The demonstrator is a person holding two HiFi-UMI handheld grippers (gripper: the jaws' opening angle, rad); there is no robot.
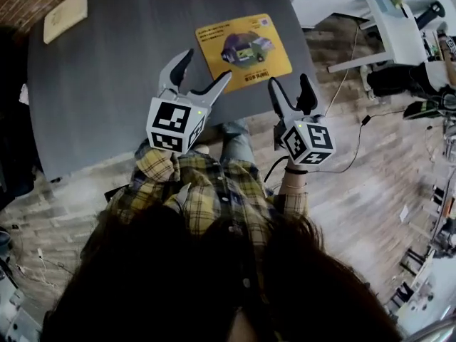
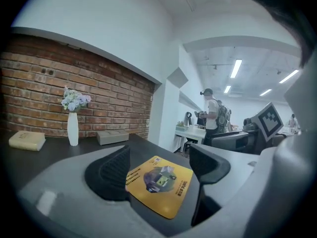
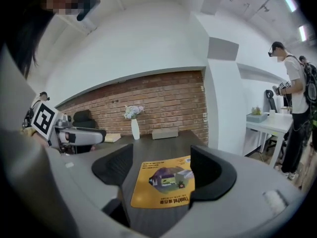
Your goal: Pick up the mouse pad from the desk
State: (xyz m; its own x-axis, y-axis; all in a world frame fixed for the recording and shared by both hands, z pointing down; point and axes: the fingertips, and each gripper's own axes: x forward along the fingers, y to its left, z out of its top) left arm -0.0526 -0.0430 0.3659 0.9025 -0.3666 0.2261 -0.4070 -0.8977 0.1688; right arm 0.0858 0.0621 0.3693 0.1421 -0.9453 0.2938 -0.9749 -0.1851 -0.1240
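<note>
A yellow mouse pad (image 1: pixel 244 51) with a printed picture lies flat near the right front corner of the dark desk (image 1: pixel 107 70). My left gripper (image 1: pixel 201 71) hovers open just in front of the pad's near left corner, nothing between its jaws. My right gripper (image 1: pixel 290 89) is open too, over the desk's front right edge, short of the pad. The mouse pad (image 2: pixel 158 183) shows between the jaws in the left gripper view, and the mouse pad (image 3: pixel 166 181) lies ahead between the jaws in the right gripper view.
A beige box (image 1: pixel 65 16) sits at the desk's far left. A white vase with flowers (image 2: pixel 73 124) and a grey box (image 2: pixel 113 137) stand by the brick wall. A white table (image 1: pixel 395 27) and cables (image 1: pixel 349 120) are to the right. A person (image 3: pixel 296 108) stands there.
</note>
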